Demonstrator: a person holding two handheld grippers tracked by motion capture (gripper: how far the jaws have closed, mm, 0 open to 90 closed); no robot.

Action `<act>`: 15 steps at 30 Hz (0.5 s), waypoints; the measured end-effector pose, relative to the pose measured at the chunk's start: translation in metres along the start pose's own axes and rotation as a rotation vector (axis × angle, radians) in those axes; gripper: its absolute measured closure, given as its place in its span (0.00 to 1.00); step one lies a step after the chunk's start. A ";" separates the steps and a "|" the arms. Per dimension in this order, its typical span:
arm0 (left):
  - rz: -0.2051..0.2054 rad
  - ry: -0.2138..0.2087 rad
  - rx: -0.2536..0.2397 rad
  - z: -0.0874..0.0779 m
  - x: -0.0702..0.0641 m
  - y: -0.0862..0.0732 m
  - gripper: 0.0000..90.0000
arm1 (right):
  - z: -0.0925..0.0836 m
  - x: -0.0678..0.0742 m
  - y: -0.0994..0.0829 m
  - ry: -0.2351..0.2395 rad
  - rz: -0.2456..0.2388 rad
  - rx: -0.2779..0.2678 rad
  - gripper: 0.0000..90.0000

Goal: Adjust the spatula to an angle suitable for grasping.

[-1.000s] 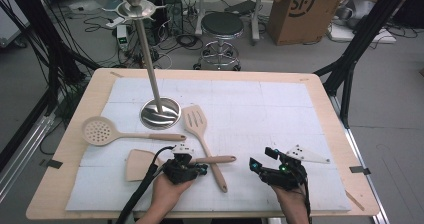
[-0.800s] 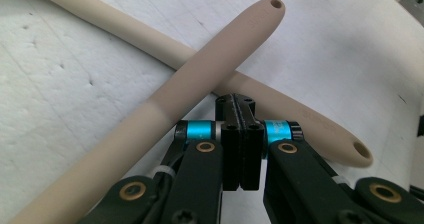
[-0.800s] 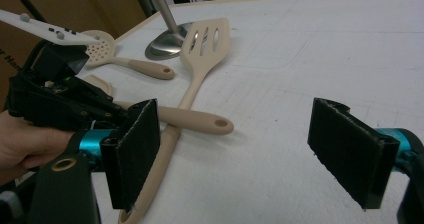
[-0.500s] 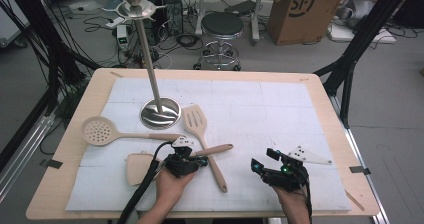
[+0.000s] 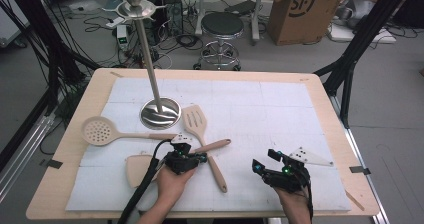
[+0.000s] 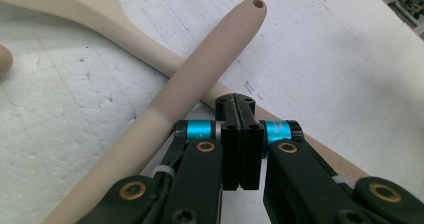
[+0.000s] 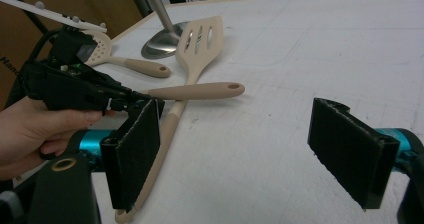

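Pre-grasp step: left tool [image 6: 240, 101] closed empty, just beside spatula handle [image 6: 200, 74]; right tool [image 7: 250, 146] open, idle. Next, likely: reopening around handle.

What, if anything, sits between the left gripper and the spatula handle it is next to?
Nothing visible. The left gripper has its jaws shut with nothing between them, and the spatula handle lies open right beside them, to their left in the left gripper view. That handle crosses over the slotted turner, which lies beneath it.
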State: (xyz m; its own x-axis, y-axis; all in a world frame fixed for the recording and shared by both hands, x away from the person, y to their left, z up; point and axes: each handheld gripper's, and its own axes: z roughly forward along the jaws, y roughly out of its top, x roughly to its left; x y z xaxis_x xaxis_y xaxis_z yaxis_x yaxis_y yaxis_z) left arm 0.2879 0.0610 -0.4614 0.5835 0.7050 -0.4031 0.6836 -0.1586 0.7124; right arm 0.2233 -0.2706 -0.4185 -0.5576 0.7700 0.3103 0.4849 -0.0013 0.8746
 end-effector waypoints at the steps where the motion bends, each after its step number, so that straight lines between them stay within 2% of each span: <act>1: -0.004 0.000 -0.003 0.000 0.000 0.000 1.00 | 0.000 0.000 0.000 0.001 -0.001 0.000 0.23; 5: -0.022 0.011 -0.016 0.000 0.002 0.001 1.00 | 0.002 0.001 0.000 0.004 -0.003 0.007 0.23; 8: -0.019 0.008 -0.022 -0.001 0.003 0.002 1.00 | 0.002 0.002 0.000 0.006 -0.007 0.009 0.23; 12: -0.003 -0.026 -0.017 -0.008 -0.001 0.002 0.98 | 0.002 0.001 0.000 0.007 -0.003 0.010 0.23; 13: -0.007 -0.036 -0.023 -0.011 -0.001 0.003 0.96 | 0.002 0.001 0.000 0.004 -0.003 0.011 0.23; 15: -0.030 -0.072 -0.035 -0.020 0.002 0.007 0.83 | 0.002 0.001 -0.001 0.004 -0.006 0.011 0.23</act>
State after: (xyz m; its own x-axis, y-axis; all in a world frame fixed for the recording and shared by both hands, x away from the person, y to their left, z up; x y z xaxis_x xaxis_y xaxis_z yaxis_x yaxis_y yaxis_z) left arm 0.2847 0.0746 -0.4461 0.5935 0.6576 -0.4640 0.6864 -0.1125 0.7185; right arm 0.2243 -0.2687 -0.4197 -0.5628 0.7677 0.3065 0.4889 0.0101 0.8723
